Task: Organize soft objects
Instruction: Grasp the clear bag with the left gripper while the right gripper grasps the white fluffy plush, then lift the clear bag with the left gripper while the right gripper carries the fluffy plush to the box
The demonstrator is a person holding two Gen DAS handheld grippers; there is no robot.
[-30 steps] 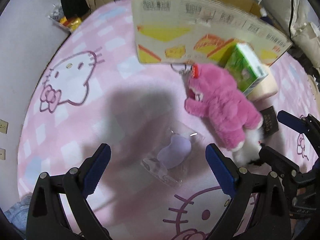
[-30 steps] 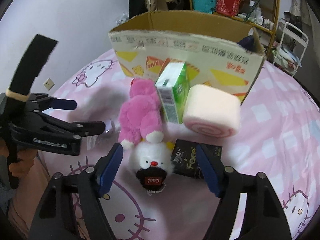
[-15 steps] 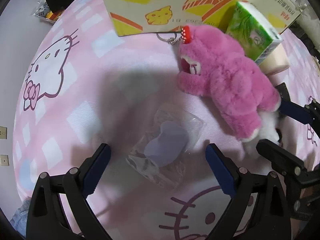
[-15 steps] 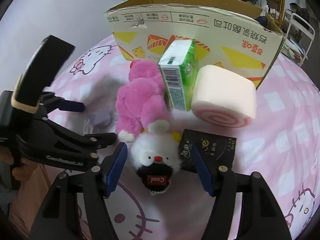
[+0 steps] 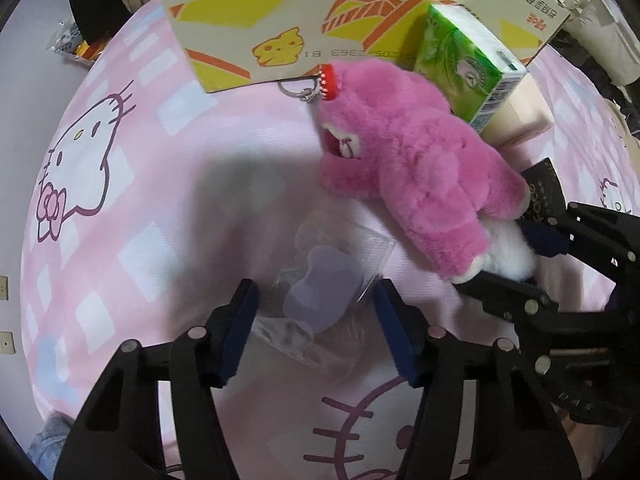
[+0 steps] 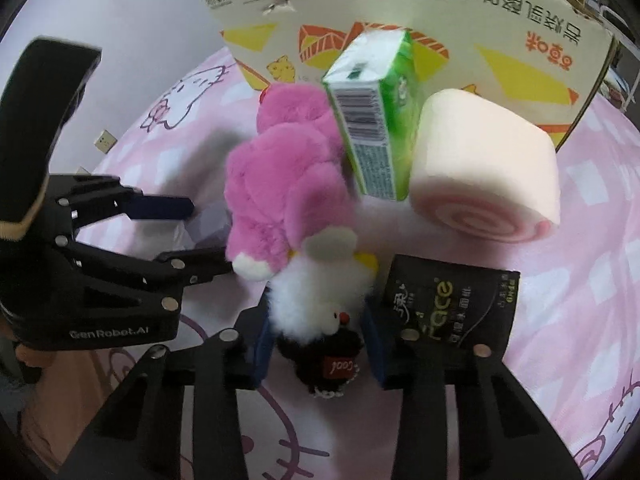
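Observation:
A clear plastic bag with a lilac soft piece (image 5: 320,292) lies on the pink blanket. My left gripper (image 5: 314,322) is open, its blue pads on either side of the bag, closing in. A pink plush bear (image 5: 404,168) (image 6: 280,176) lies beside it. A small white plush with a black "Cool" tag (image 6: 320,316) lies at the bear's feet. My right gripper (image 6: 318,344) has its pads pressed to both sides of this plush. A swirl-roll cushion (image 6: 484,184) and a green tissue pack (image 6: 372,120) lean by the cardboard box (image 6: 400,12).
A black "Face" tissue packet (image 6: 448,308) lies right of the white plush. The open cardboard box (image 5: 320,20) stands behind everything. The pink Hello Kitty blanket (image 5: 120,160) spreads to the left. A wall with sockets lies beyond its left edge.
Both grippers have moved forward and down and narrowed. The left pads now flank the plastic bag; the right pads have closed onto the white plush.

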